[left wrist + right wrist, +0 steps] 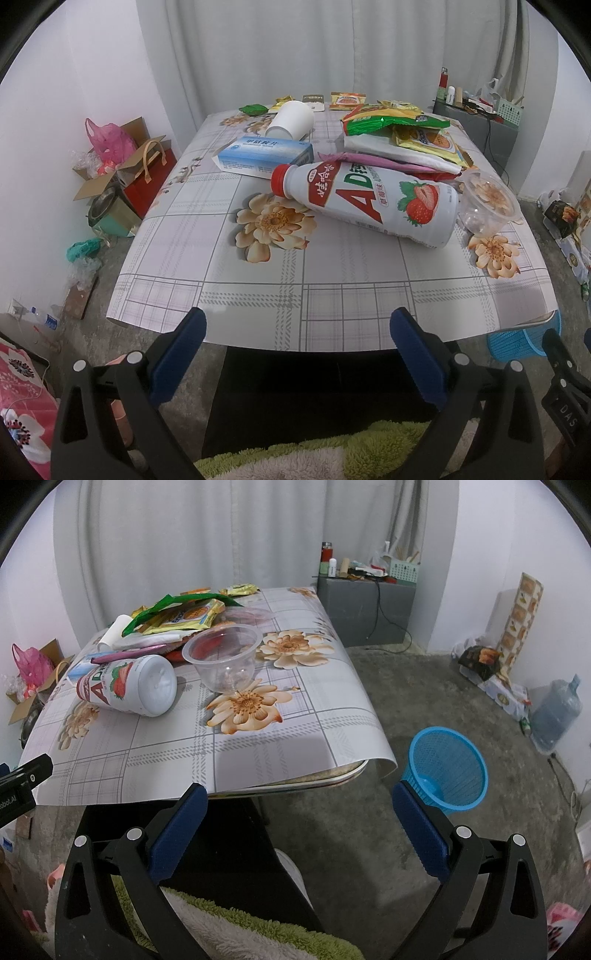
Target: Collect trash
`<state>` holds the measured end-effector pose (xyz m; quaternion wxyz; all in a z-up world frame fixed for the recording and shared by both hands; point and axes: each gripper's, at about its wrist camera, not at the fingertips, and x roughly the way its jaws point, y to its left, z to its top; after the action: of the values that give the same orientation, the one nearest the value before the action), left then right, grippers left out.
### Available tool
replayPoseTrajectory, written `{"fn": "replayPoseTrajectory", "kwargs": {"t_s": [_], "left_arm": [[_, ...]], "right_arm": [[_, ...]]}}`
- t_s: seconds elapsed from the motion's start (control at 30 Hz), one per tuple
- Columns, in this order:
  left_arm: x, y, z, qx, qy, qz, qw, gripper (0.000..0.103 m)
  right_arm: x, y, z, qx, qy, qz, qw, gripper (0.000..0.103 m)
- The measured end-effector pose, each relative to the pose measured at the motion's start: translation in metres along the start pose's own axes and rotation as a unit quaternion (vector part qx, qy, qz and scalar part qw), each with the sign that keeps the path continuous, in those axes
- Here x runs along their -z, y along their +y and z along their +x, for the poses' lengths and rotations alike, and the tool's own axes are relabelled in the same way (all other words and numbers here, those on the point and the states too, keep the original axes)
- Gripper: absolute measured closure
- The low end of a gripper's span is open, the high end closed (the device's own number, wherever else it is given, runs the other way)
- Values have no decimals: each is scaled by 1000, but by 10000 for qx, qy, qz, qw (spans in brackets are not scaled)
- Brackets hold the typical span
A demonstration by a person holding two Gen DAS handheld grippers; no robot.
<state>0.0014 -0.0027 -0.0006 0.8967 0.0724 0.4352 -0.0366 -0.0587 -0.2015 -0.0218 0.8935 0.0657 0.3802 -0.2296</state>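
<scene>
we see the blue basket (448,771) on the floor just beside the desk (258,753) corner, seemingly empty. a clear cup (223,657) touches the tipped bottle (127,686). both our left tongs (297,350) and right tongs (299,827) hang released off the desk's near edge.

The bottle (369,203) reads "AD"; a black clamp (565,413) beside it reads "DAS".
</scene>
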Motion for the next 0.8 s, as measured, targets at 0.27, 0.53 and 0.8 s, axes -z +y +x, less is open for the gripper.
{"fn": "replayPoseTrajectory", "kwargs": {"t_s": [0.27, 0.53, 0.8], "left_arm": [[0, 0, 0, -5, 1, 3, 10000, 6], [0, 0, 0, -3, 0, 3, 10000, 6], [-1, 2, -1, 0, 5, 1, 10000, 6]], "right_arm": [[0, 0, 0, -5, 2, 5, 10000, 8], [0, 0, 1, -9, 5, 8, 10000, 8], [0, 1, 0, -9, 0, 6, 10000, 8]]}}
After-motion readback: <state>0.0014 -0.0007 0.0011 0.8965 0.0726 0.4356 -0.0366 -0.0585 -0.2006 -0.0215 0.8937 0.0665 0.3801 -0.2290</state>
